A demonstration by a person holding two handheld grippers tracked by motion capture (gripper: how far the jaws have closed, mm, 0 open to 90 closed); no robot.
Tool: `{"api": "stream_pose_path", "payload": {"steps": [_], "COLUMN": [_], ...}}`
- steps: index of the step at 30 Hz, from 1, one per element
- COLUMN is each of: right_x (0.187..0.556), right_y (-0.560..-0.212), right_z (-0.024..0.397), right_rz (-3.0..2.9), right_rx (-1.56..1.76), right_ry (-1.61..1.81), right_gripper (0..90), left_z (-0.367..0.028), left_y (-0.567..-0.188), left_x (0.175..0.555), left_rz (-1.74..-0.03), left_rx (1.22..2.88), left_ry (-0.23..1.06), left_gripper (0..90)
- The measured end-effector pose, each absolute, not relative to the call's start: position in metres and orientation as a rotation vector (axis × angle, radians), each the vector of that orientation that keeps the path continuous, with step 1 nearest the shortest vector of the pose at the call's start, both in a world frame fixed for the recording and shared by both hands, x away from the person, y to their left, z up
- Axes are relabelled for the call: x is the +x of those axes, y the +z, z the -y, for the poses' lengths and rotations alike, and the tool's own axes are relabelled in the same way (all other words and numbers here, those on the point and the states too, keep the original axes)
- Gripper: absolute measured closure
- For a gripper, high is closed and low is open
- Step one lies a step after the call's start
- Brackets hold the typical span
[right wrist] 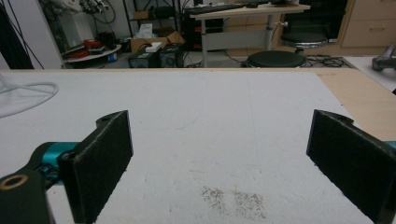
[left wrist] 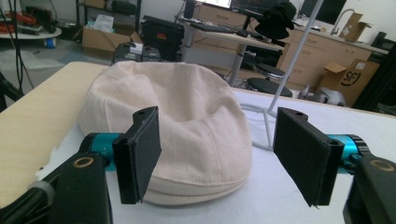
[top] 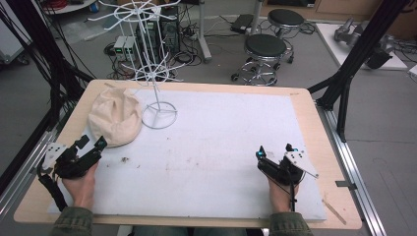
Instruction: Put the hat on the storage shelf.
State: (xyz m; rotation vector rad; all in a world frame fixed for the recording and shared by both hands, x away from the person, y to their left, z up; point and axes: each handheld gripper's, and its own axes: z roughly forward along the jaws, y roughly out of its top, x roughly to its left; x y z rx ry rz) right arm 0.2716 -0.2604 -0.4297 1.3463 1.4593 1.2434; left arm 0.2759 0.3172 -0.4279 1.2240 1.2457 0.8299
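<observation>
A cream cloth cap (top: 115,117) lies flat at the table's far left, beside the round base of a white wire rack (top: 156,105). My left gripper (top: 92,143) rests just short of the cap's near edge, jaws open and nothing between them. In the left gripper view the cap (left wrist: 187,116) sits right ahead of the left gripper (left wrist: 224,156), and the rack's pole (left wrist: 292,65) rises behind it. My right gripper (top: 274,150) rests at the near right of the table, open and holding nothing. The right gripper (right wrist: 219,154) faces bare white mat.
A white mat (top: 221,142) covers most of the wooden table (top: 310,123). Two black stools (top: 265,49) stand on the floor beyond the far edge. Black frame posts (top: 354,59) rise at the right, and cables hang at the left.
</observation>
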Motion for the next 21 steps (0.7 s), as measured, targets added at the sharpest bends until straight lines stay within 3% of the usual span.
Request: {"api": "stream_pose_path", "payload": {"steps": [11,21], "right_x": [0.271,0.271], "right_y": [-0.429,-0.43], "right_z": [0.26,0.261], "right_rz": [-1.453,-1.452], "right_rx": [1.357,1.366], "right_ry": [1.246,1.243], "right_gripper": [5.9,6.0], "left_z": [-0.319,-0.324], "left_y": [-0.407,-0.387], "left_x": [0.288,0.309], "left_rz": [-1.181,-1.206], "left_rx": [1.209,1.291], "left_ry": [0.762,0.749], "left_gripper": [35.8,33.0]}}
